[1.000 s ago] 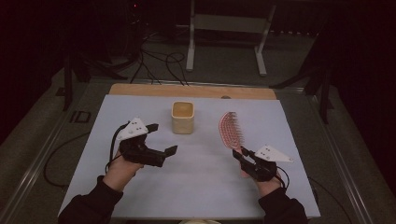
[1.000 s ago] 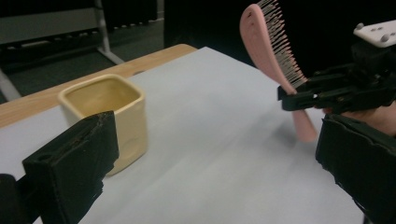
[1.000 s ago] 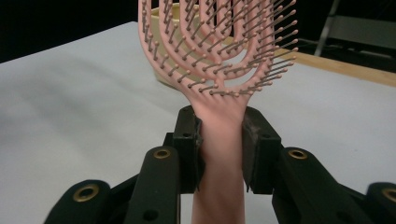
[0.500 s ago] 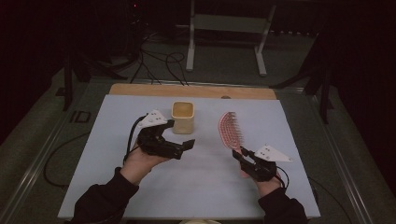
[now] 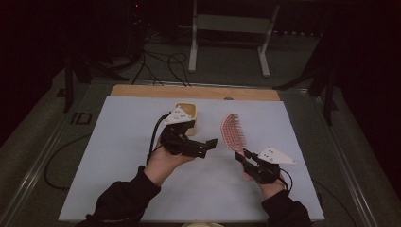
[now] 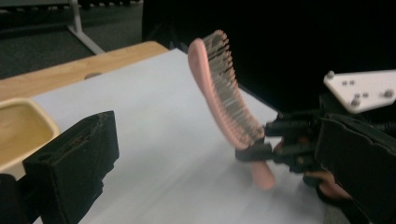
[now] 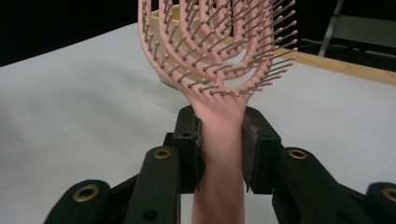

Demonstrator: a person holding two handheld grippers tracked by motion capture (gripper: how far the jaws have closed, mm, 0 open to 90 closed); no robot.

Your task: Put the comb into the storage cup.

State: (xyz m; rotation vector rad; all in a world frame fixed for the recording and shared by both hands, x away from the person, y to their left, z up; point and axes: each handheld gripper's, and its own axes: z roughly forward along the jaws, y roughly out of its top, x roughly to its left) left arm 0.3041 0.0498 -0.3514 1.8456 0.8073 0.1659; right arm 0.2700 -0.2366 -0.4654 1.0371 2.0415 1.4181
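Right gripper (image 5: 247,158) holds a pink brush (image 5: 232,132) up off the bench (image 5: 118,156); left gripper (image 5: 208,144) hovers beside a yellow cup (image 5: 188,113).

The right hand sits low at the near right, forearm in from the near edge, its gripper aimed far and left. The left hand is raised mid-bench, its gripper lying level and pointing right toward the brush. The brush is a curved, vented pink paddle with grey bristles, head tilted upward and far from the hand, just right of the cup. The right fingers (image 7: 189,140) clamp the brush's handle from both sides. The left fingers (image 6: 74,163) stand apart, holding nothing.
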